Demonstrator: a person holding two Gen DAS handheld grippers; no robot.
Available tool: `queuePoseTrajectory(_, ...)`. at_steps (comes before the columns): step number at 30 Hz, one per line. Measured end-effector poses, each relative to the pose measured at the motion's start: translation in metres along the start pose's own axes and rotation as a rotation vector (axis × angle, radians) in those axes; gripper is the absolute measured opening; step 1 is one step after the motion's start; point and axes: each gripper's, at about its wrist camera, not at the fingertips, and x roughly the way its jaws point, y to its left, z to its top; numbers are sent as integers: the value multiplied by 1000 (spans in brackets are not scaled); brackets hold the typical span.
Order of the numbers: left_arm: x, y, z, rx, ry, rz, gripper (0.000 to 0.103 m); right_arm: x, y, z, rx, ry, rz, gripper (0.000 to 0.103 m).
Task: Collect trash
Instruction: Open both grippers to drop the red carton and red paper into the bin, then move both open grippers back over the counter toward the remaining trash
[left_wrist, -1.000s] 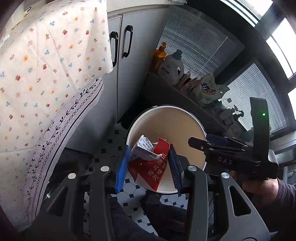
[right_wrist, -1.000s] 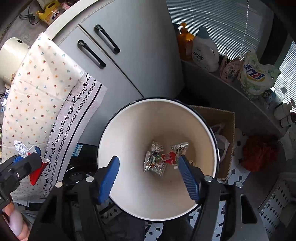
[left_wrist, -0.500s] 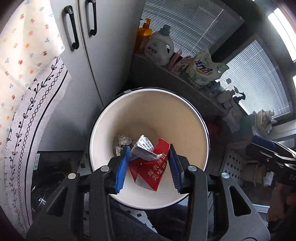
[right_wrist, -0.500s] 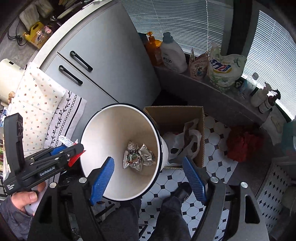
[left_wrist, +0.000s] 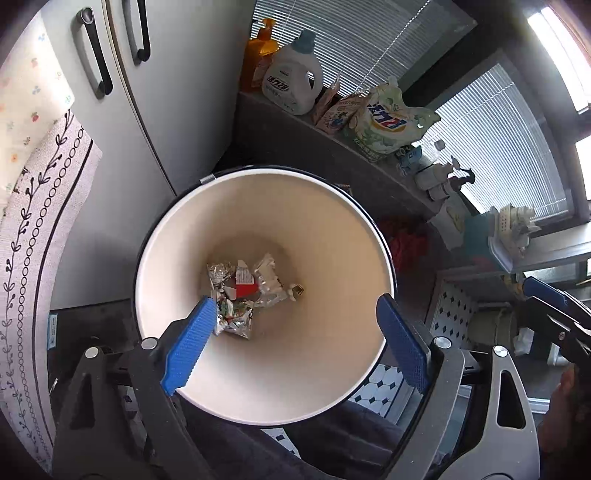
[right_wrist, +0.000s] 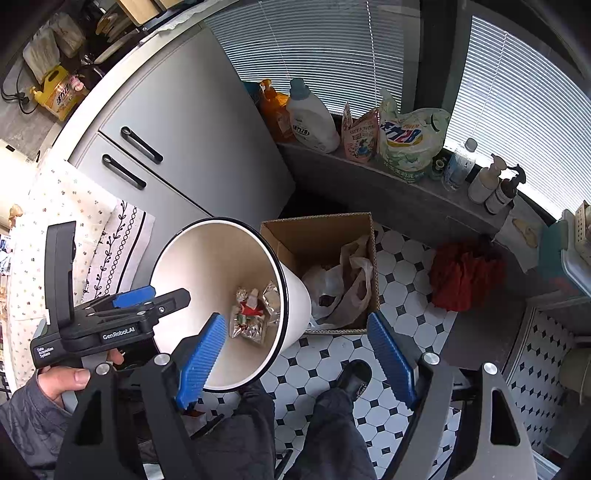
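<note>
A white trash bin (left_wrist: 332, 206) with a dark rim stands on the floor, also in the right wrist view (right_wrist: 207, 258). At its bottom lie crumpled silver wrappers (left_wrist: 267, 280) and a red carton piece (left_wrist: 243, 290), also in the right wrist view (right_wrist: 251, 310). My left gripper (left_wrist: 295, 347) is open and empty, right above the bin's mouth; from the right wrist view it shows side-on (right_wrist: 155, 299) over the bin's rim. My right gripper (right_wrist: 295, 354) is open and empty, higher up and to the right of the bin.
A cardboard box (right_wrist: 321, 236) with plastic bags stands right of the bin. Grey cabinet doors (right_wrist: 184, 140) and a hanging floral cloth (right_wrist: 48, 206) are to the left. A ledge holds detergent bottles (right_wrist: 314, 118). A red cloth (right_wrist: 461, 277) lies on the tiled floor (right_wrist: 406, 266).
My left gripper moved over the bin, opened and dropped the red carton and wrapper in. My right gripper pulled up and away to the right.
</note>
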Motion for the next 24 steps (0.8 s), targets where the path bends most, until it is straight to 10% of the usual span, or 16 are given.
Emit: queuePoseTrajectory(24, -204, 102, -10, -78, -372, 129, 97, -41, 179, 38, -193, -153, 96, 95)
